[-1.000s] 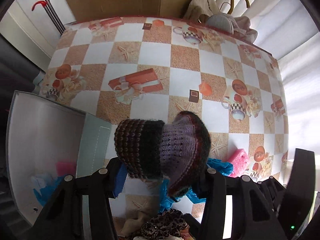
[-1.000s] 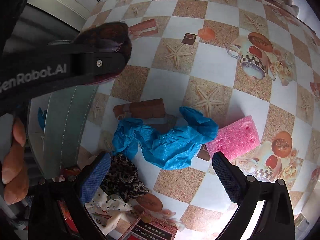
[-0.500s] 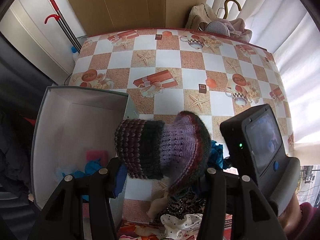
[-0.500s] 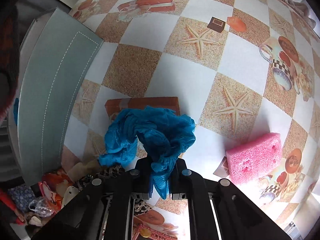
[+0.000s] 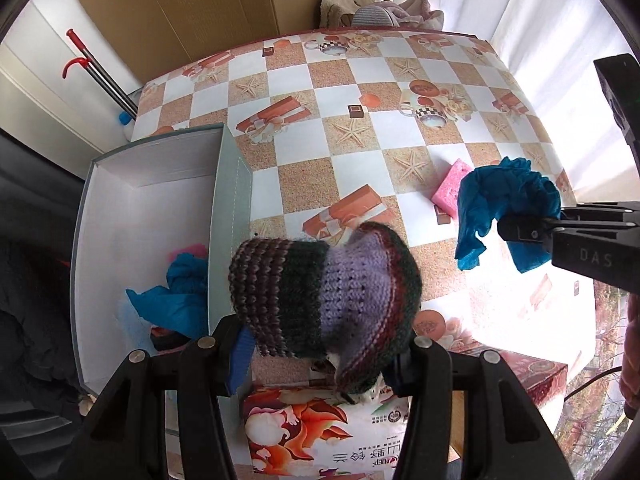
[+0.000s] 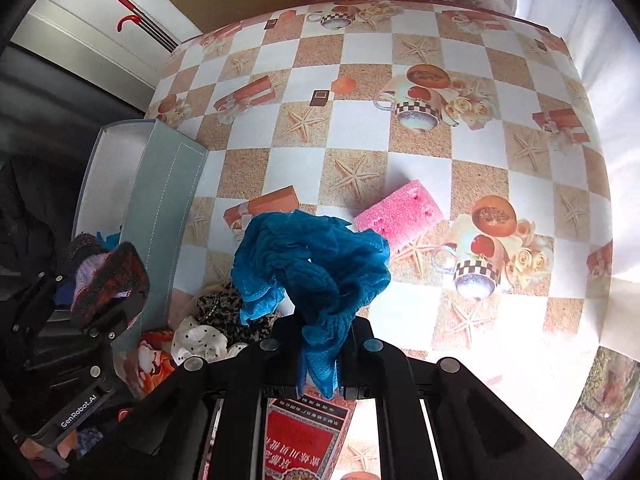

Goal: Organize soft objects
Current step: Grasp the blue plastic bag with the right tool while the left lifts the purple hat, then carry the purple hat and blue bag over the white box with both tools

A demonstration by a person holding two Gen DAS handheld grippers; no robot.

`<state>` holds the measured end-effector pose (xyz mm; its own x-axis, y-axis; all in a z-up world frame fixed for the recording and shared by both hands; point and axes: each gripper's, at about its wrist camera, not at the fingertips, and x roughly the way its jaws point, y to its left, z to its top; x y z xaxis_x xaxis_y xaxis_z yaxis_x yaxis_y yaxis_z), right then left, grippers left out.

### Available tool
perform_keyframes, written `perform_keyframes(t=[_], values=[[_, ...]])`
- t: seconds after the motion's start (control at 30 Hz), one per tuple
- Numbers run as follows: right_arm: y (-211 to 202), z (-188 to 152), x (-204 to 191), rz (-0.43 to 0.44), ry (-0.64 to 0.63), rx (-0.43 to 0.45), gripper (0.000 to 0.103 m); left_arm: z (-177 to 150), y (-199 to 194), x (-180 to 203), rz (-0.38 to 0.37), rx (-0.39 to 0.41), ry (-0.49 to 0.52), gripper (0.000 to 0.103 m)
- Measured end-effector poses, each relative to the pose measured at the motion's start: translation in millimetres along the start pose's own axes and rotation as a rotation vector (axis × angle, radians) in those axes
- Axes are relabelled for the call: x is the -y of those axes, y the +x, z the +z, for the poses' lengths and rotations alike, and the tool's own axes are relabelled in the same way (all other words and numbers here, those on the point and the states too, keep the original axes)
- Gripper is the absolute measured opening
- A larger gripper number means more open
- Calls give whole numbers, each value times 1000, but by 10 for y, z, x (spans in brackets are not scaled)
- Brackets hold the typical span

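Hat and blue cloth both lifted above the worktop

Knitted hat (image 5: pixel 324 296) is what I see first in my left view: thick wool in bands of dark brown, dark green, lilac and dark red, folded on itself. It hangs in the left gripper (image 5: pixel 320 354), above the edge of the grey box (image 5: pixel 230 216) and a printed packet (image 5: pixel 320 432). The second soft thing is a crumpled blue cloth (image 6: pixel 312 272), thin and wrinkled, held up in the air by the right gripper (image 6: pixel 320 344).

Around them, a pink sponge (image 6: pixel 400 214) lies flat on the worktop (image 6: pixel 400 140), which has a checkered cover with starfish and cups. The grey box stands at the left edge with its white inside open to me; in it lie another blue cloth (image 5: pixel 176 292) and something pink (image 5: pixel 188 250), partly hidden by the box wall. Near the box, low in the right view, I see a leopard-pattern fabric (image 6: pixel 224 308) and a white dotted fabric (image 6: pixel 198 338). The hat covers much of the left view, so I cannot see what is directly under it.

The left jaws stand about half apart and grip the hat on both sides. The right jaws are closed tight on the blue cloth, with a strip of it hanging down between them.
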<state>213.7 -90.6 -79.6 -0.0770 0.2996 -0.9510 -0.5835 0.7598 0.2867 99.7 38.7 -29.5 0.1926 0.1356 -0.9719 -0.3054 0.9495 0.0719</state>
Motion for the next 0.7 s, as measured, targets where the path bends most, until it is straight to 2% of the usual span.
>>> perform_keyframes(t=[0.2,0.4,0.57,0.7], values=[[-464,-494,17,-7,41,41,11,-290,-197,43,-11,11,53,56],[-729,-874,-114,-2,86,76,11,-593,-341,27,-14,14,105,56],[-844,-1148,-339,13,87,80,12,-879,-388,-47,-14,5,136,56],[-884,-1308,-651,24,33,75,12,-1043,-392,-200,-11,1,112,56]])
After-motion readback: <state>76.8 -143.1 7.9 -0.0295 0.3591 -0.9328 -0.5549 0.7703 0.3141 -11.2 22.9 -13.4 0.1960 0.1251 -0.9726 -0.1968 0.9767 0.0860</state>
